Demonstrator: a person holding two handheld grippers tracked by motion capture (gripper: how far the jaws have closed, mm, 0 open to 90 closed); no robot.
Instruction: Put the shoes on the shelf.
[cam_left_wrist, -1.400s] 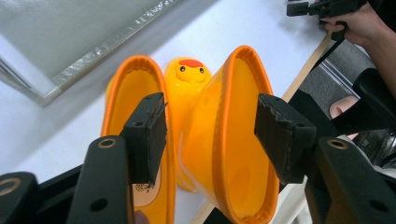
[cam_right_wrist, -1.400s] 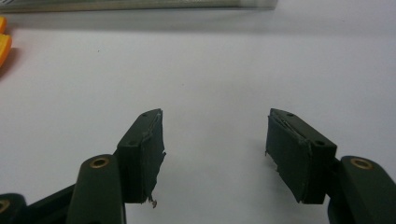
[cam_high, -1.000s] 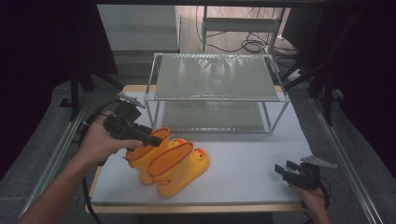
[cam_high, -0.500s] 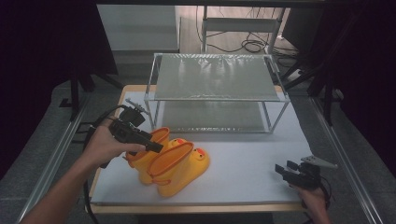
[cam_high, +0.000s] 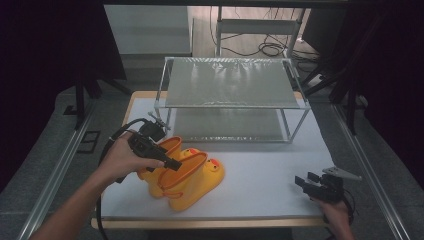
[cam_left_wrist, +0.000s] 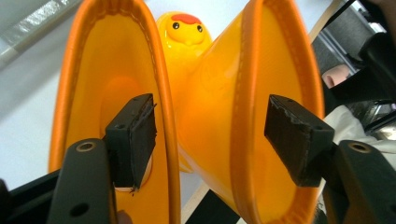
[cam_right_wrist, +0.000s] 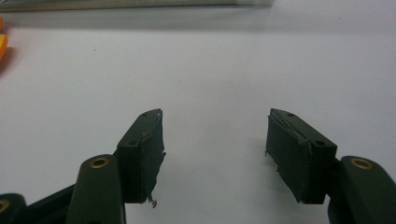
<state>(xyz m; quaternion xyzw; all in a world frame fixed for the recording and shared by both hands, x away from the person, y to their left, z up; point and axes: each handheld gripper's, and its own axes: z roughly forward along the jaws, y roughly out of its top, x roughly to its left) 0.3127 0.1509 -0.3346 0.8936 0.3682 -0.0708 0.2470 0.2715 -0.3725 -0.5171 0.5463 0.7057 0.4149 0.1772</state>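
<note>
A: Where do things stand with your left gripper?

B: Its jaws are spread wide. In the left gripper view one jaw sits inside the mouth of one yellow duck boot, the other inside the mouth of the second boot, so the two neighbouring rims lie between them.

A: And where are the boots?

B: Lying side by side on the white table, left of centre, in front of the wire shelf rack, toes pointing toward your right.

A: Your right gripper?

B: Also spread, holding nothing, low over the table near the right front corner.

A: What could go wrong?

B: If you close now, you'd likely pinch both soft rims together; one may slip out and that boot drop or twist as you lift
</note>
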